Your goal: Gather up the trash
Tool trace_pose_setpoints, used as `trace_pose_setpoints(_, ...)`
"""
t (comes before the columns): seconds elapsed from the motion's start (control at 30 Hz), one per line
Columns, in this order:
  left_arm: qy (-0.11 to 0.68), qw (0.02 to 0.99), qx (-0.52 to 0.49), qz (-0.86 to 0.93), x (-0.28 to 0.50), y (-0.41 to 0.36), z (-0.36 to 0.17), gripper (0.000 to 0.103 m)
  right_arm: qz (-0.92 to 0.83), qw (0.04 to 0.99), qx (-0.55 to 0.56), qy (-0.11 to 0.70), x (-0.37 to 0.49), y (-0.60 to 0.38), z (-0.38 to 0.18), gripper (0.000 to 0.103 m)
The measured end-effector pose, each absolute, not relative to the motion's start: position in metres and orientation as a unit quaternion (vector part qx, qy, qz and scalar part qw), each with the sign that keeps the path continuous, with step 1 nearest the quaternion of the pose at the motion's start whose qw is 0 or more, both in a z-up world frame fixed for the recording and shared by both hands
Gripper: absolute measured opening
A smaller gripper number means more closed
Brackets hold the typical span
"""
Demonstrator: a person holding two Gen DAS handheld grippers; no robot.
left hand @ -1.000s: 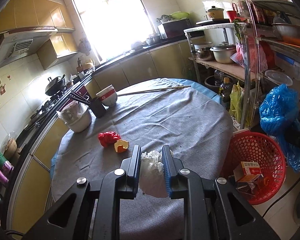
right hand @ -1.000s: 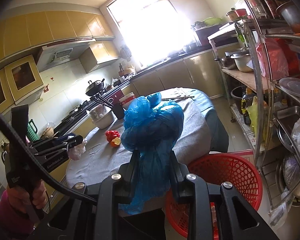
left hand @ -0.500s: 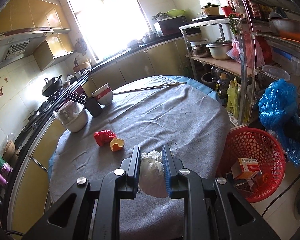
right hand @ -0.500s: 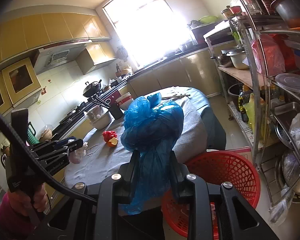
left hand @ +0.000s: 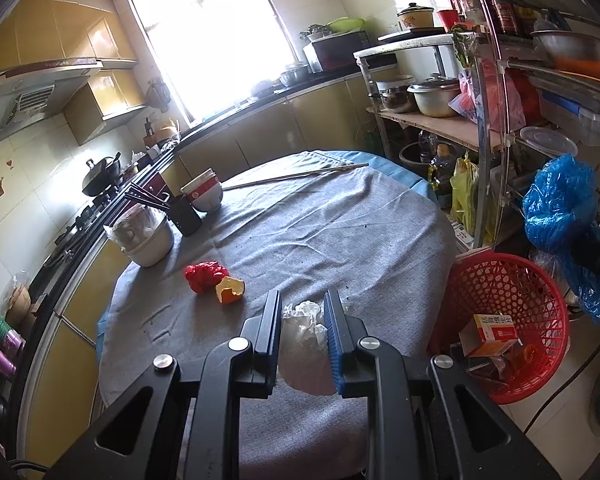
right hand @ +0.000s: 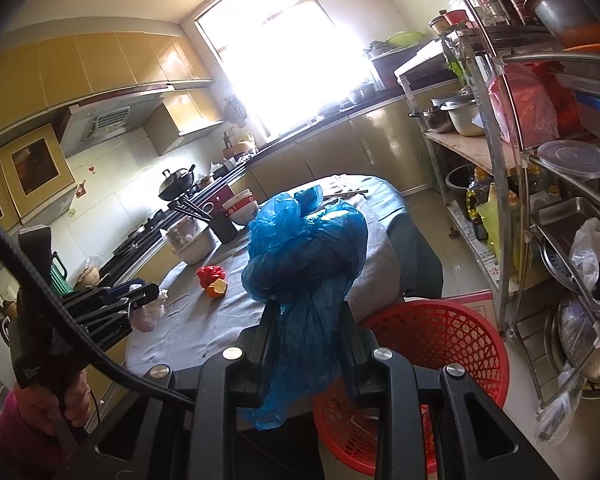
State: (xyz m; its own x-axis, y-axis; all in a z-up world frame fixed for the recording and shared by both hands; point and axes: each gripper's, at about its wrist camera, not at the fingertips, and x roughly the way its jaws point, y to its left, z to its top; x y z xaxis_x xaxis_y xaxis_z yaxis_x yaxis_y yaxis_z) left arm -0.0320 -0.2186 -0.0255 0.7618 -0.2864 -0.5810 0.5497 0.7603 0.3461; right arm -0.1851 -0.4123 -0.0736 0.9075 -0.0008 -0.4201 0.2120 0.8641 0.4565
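Left wrist view: the left gripper (left hand: 303, 312), bottom centre, is clamped on a crumpled white plastic wad (left hand: 305, 334) above the grey-clothed table (left hand: 300, 240). A red wrapper (left hand: 204, 275) and orange peel (left hand: 230, 289) lie left of centre on the cloth. The red basket (left hand: 540, 288) stands at lower right, holding a box (left hand: 494, 330).

Right wrist view: the right gripper (right hand: 308, 314), bottom centre, is closed on a blue plastic bag (right hand: 306, 248), which hangs beside the table's edge, with the red basket at its lower right. A hand (right hand: 74, 398) at lower left holds the left gripper.
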Motion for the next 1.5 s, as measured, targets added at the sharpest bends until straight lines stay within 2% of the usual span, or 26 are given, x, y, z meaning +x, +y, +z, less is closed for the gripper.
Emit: trace_pose_setpoints(1.5, 0.214, 0.868, 0.326, -0.306, -0.078, -0.306, -0.055, 0.023, -0.103, 0.922, 0.302, 0.217, -0.225, -0.446, -0.101, 0.030)
